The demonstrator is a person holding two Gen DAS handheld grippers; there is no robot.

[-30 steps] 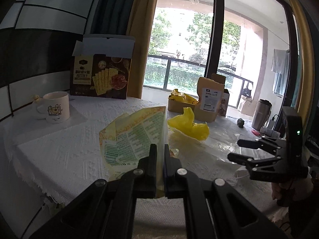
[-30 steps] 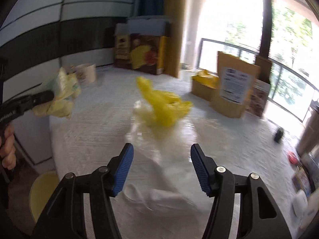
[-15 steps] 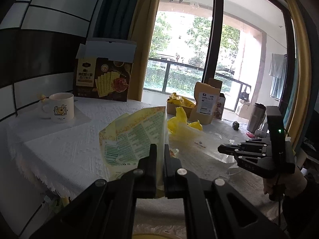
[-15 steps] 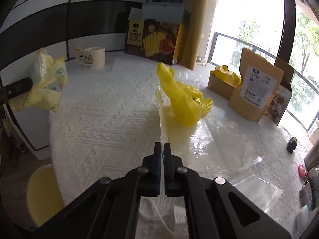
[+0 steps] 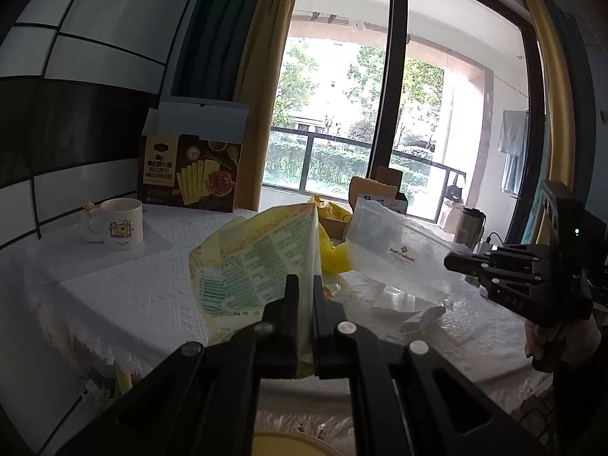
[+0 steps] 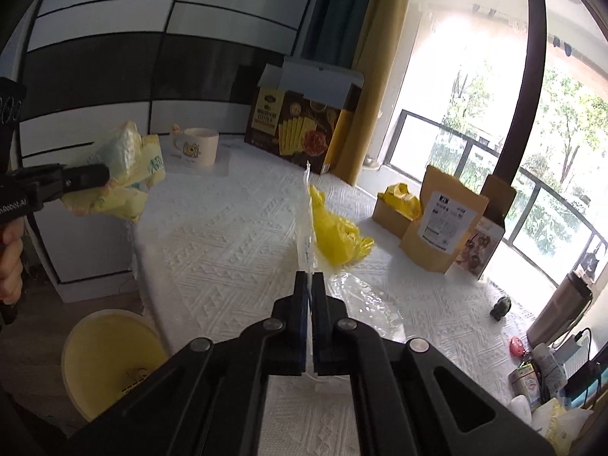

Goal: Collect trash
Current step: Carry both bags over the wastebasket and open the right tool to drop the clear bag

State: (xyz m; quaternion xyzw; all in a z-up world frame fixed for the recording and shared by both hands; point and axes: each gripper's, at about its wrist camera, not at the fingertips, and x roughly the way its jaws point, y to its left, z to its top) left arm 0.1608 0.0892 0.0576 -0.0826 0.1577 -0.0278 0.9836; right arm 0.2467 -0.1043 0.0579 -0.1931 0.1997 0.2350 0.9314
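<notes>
Clamping a yellow-green snack wrapper point(image 5: 250, 262) in your fully closed left gripper point(image 5: 306, 288), you hold it off the table's edge point(image 5: 125, 304) while your right gripper point(image 6: 311, 285) pinches the clear plastic bag point(image 5: 395, 254) tight, lifted above the white tablecloth beside a crumpled yellow bag point(image 6: 334, 235).

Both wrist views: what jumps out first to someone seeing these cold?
Each gripper is clamped on a piece of trash held above the white tablecloth: the left gripper pinches a yellow-green snack wrapper, and the right gripper pinches a clear plastic bag lifted edge-on. Behind the bag, a crumpled yellow plastic bag lies mid-table, and a yellow bin sits on the floor at the table's near-left edge.
</notes>
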